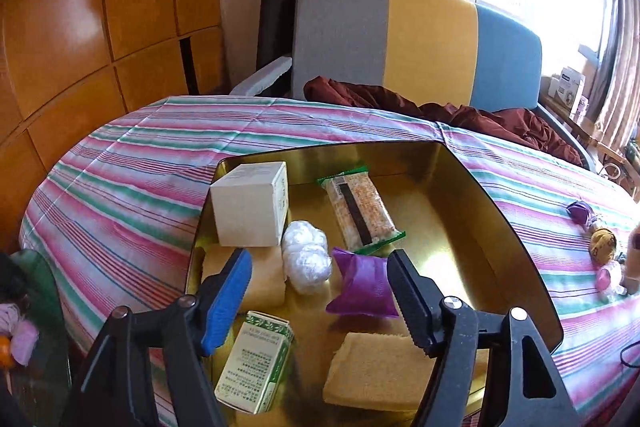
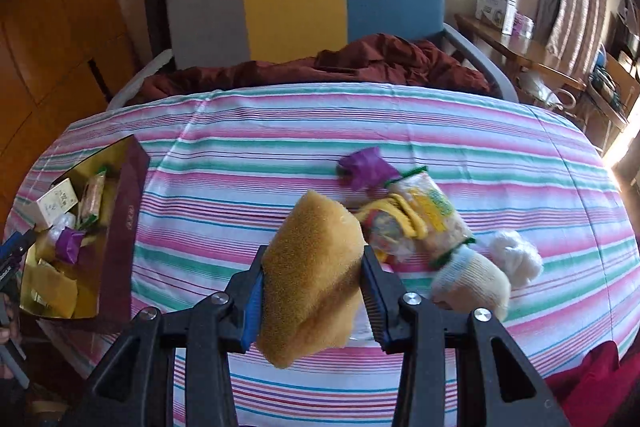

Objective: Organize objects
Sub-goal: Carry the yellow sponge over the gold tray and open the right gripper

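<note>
A gold-lined tin (image 1: 500, 227) sits near the left edge of a striped-cloth bench (image 1: 132, 171). Inside it lie a white box (image 1: 248, 207), a wrapped snack bar (image 1: 360, 211), a white wad (image 1: 306, 255), a purple pouch (image 1: 362, 283), a green carton (image 1: 256, 367) and yellow sponges (image 1: 372, 371). The left gripper (image 1: 320, 291) hovers above them, fingers apart and empty. The right gripper (image 2: 312, 291) has its fingers clamped on another yellow sponge (image 2: 312, 283) over the bench's middle.

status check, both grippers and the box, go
Left gripper open over the box, nothing held. Right gripper shut on a sponge above the cloth. Path to the box looks clear.
</note>
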Tool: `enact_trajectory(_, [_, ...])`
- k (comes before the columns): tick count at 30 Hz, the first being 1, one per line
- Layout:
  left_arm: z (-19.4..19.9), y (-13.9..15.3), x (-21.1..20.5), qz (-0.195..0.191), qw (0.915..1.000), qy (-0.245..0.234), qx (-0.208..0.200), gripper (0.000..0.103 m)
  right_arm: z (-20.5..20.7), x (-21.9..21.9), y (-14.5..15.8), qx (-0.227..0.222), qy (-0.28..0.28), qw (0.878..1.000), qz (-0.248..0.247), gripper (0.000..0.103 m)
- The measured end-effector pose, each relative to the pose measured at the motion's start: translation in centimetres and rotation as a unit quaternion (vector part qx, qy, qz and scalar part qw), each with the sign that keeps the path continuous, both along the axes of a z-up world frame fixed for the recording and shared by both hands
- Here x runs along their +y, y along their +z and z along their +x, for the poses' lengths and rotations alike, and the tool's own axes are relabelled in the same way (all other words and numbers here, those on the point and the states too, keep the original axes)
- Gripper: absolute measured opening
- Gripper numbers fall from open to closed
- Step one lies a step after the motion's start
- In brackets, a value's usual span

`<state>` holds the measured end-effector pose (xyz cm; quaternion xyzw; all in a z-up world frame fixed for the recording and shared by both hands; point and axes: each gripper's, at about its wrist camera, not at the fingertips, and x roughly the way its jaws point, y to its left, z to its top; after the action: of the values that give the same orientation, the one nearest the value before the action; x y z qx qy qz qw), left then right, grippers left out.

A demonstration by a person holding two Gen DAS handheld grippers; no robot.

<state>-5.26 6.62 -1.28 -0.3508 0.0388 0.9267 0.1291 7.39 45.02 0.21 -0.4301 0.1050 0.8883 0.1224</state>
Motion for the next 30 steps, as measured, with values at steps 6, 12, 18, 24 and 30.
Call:
enact_trajectory(6, [0.0, -0.1, -0.7, 0.014, 0.9999, 0.006, -0.004, 0.076, -3.0, -6.3, 0.0, 0.026, 0.088, 0.995, -0.035, 0.043])
enact_trajectory(12, [0.2, -0.4, -1.0, 0.019, 0.9997, 0.01, -0.009, 0.078, -4.9, -13.1, 0.3, 0.041, 0.175, 0.982, -0.057, 0.043])
enact_trajectory(18, [0.2, -0.5, -1.7, 0.03, 0.9993, 0.016, -0.016, 0.08, -6.9, -19.2, -0.8, 0.031, 0.233, 0.971, -0.049, 0.044])
enact_trajectory(24, [0.5, -0.3, -2.9, 0.038, 0.9989, 0.027, -0.007, 0.09, -8.9, -22.4, -3.2, 0.003, 0.251, 0.967, -0.042, 0.045])
enact_trajectory(30, [1.0, 0.2, -4.2, 0.052, 0.9978, 0.04, 0.004, 0.091, -9.2, -24.3, -4.8, -0.018, 0.279, 0.959, -0.04, 0.056])
